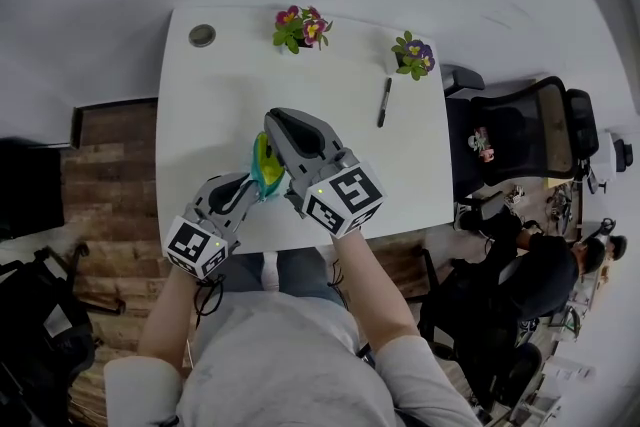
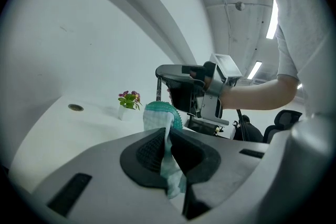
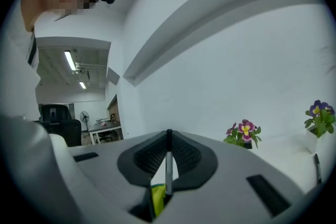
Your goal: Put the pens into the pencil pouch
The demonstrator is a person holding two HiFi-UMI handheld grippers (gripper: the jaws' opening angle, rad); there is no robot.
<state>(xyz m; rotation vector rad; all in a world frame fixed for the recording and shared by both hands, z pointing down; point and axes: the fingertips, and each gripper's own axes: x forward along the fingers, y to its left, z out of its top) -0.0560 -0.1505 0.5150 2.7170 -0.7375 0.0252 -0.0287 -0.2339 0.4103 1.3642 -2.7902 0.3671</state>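
Two flowerpots (image 1: 300, 27), spare black pen (image 1: 384, 101) on white bench (image 1: 220, 95). Left claw (image 2: 167, 136) pinches teal fabric pouch (image 2: 163, 115); right claw (image 3: 168, 136), slim dark pen (image 3: 168, 165).

"How many pens did you count?"

"Two slim dark pens: a loose pen (image 1: 384, 102) at the table's upper right, and a gripped pen (image 3: 168, 165) low in the centre of the right gripper view."

"Pouches?"

"One teal-and-yellow fabric pouch (image 1: 265, 165), mid-frame."

"Plants?"

"Two: a pink-flowered potted plant (image 1: 300, 27) and a purple-flowered potted plant (image 1: 413, 55), both near the top. There was also one round grey disc (image 1: 202, 35), one white rectangular table (image 1: 210, 135), and two grey grippers, the left gripper (image 2: 166, 147) and the right gripper (image 3: 168, 144)."
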